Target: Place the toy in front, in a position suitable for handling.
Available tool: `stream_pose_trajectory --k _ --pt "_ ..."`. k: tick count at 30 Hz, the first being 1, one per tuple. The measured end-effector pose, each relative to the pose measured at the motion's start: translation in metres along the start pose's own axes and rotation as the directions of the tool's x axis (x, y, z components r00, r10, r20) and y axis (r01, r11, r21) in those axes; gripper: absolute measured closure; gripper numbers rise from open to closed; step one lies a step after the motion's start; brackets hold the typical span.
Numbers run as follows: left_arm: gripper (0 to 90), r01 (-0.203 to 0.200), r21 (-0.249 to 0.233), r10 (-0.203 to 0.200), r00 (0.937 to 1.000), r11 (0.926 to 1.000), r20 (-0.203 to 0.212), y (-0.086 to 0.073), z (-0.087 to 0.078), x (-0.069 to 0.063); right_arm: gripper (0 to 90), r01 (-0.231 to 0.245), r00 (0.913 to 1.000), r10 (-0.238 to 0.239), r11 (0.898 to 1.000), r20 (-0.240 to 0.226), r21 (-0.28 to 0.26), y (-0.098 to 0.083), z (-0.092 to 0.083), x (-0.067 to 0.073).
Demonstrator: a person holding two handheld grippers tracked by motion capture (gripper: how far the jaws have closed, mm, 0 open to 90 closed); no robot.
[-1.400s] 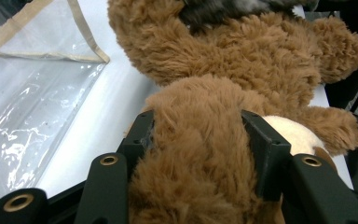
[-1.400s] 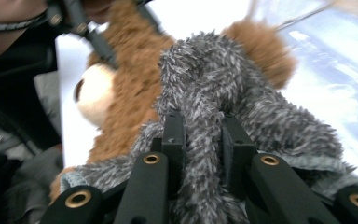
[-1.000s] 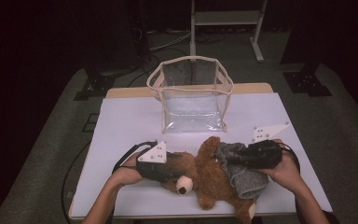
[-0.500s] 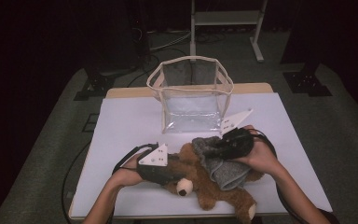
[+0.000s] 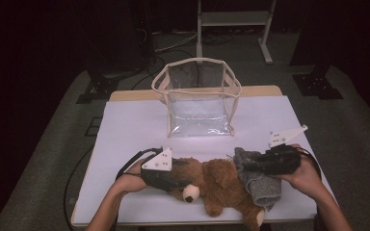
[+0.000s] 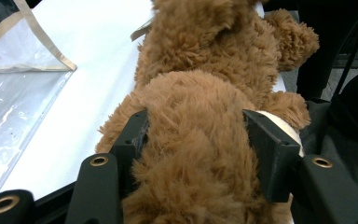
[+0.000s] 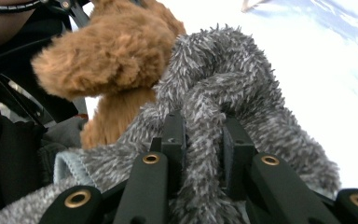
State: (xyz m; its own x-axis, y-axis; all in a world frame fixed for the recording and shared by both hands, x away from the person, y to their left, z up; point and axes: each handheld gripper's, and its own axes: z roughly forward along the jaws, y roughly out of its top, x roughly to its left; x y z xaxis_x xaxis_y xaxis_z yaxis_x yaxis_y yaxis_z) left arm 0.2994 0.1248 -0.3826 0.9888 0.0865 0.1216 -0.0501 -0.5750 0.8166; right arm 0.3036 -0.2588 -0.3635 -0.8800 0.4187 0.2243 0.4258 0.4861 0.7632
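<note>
**Teddy bear pinned at both ends on the white table**

While the left gripper [image 5: 176, 180] holds the brown teddy bear [image 5: 221, 185] by its head, the right gripper [image 5: 250, 163] grips the grey fuzzy garment [image 5: 260, 185] that wraps the bear's lower body. The bear lies on its back across the near part of the white table [image 5: 135, 125], its muzzle turned toward the near edge and its feet toward the person's right. In the left gripper view the two black jaws stand on either side of the bear's furry head [image 6: 196, 154], pressed into the fur; they have just been opening a little, with the head between them all the while. In the right gripper view the jaws are drawn close together, clamped on a thick fold of the grey garment [image 7: 205, 135], with one brown paw [image 7: 107, 51] showing beyond it. A clear plastic bag [image 5: 197, 98] with a beige trim stands open farther back on the table, well apart from the bear. The person's left hand [image 5: 132, 175] and right hand [image 5: 303, 173] come in from the near edge, each wrapped around its gripper.
</note>
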Motion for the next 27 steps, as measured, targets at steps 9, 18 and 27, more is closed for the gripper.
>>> stream_pose_trajectory --k 9,18,27 --pt "44.2 -0.003 0.0 0.003 1.0 1.0 0.001 0.0 0.0 0.0 73.9 -0.034 0.9989 0.034 0.999 0.033 -0.01 -0.02 -0.021 -0.005" --pt "43.8 -0.011 0.012 0.011 0.9999 0.9999 -0.006 0.002 0.001 -0.001 74.3 0.074 0.9971 -0.075 0.997 -0.015 -0.029 0.031 0.003 0.004" --pt "43.7 -0.024 0.016 0.024 0.9997 0.9996 -0.004 0.003 0.001 -0.001 74.5 0.164 0.9827 -0.167 0.986 -0.081 -0.043 0.101 0.02 0.007"
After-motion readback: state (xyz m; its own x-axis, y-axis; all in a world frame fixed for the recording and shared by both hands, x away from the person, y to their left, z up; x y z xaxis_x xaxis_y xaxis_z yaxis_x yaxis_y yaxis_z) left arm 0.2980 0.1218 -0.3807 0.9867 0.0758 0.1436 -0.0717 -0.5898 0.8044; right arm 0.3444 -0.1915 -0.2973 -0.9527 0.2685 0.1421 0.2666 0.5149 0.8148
